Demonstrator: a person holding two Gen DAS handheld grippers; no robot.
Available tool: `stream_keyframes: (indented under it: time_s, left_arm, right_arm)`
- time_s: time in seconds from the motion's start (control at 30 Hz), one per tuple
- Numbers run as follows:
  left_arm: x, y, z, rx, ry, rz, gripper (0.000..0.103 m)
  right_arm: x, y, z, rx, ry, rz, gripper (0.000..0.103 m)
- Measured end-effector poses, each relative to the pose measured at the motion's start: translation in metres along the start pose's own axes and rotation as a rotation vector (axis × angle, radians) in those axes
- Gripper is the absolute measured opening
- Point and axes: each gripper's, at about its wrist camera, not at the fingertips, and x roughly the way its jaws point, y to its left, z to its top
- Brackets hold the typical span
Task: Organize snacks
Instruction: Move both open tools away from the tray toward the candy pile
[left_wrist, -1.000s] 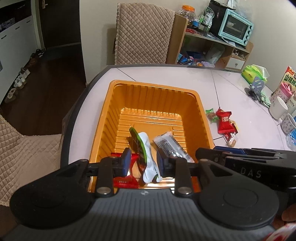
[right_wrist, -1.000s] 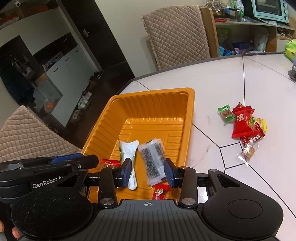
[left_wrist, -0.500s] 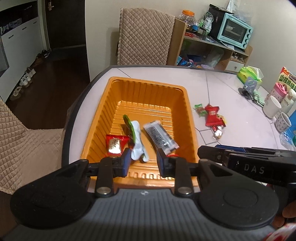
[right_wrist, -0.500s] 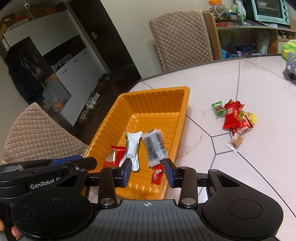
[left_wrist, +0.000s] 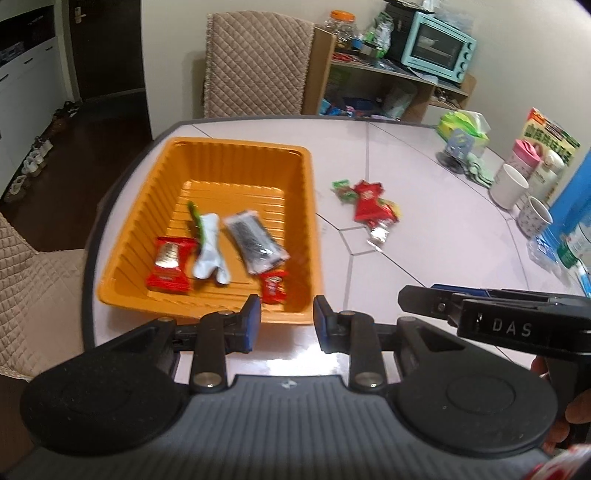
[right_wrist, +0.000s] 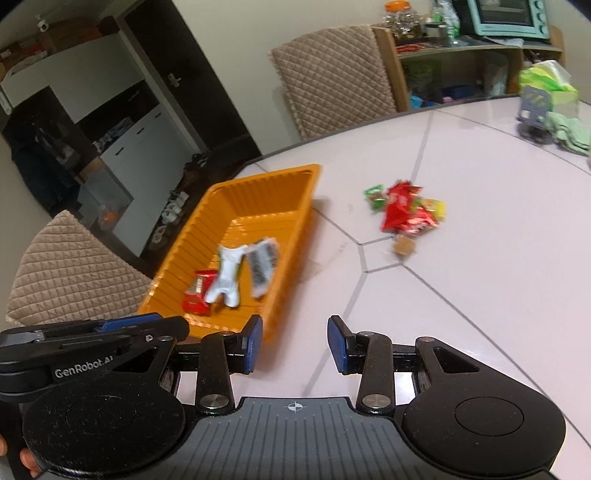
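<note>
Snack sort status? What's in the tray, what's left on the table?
Done: four packets lie in the orange tray. In hand: nothing; left gripper and right gripper both empty, jaws apart. Left: the small snack pile on the table beside the tray.

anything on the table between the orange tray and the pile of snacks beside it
Nothing: between the orange tray and the snack pile only bare table with seam lines shows, in both wrist views.

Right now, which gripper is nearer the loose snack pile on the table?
Right. The right gripper sits over bare table beside the orange tray, facing the snack pile; the left gripper sits at the tray's near rim.
</note>
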Motion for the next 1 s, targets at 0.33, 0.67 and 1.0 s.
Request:
stream_keyframes:
  time_s: [0.33,0.67,1.0]
  left_arm:
    - [0.017,-0.047,-0.002,0.066,0.026,-0.062,0.027]
    - [0.042,-0.084,0.009,0.165,0.025,-0.108,0.029]
    - [0.085,-0.108,0.032,0.236,0.021,-0.146,0.031]
  right_arm:
    - [-0.028,-0.052,-0.008,0.059,-0.027,-0.087,0.039]
    - [-0.040,-0.091,-0.004,0.133,-0.051,-0.144,0.039]
    - [-0.032,-0.119,0.006,0.180,-0.050,-0.175,0.039]
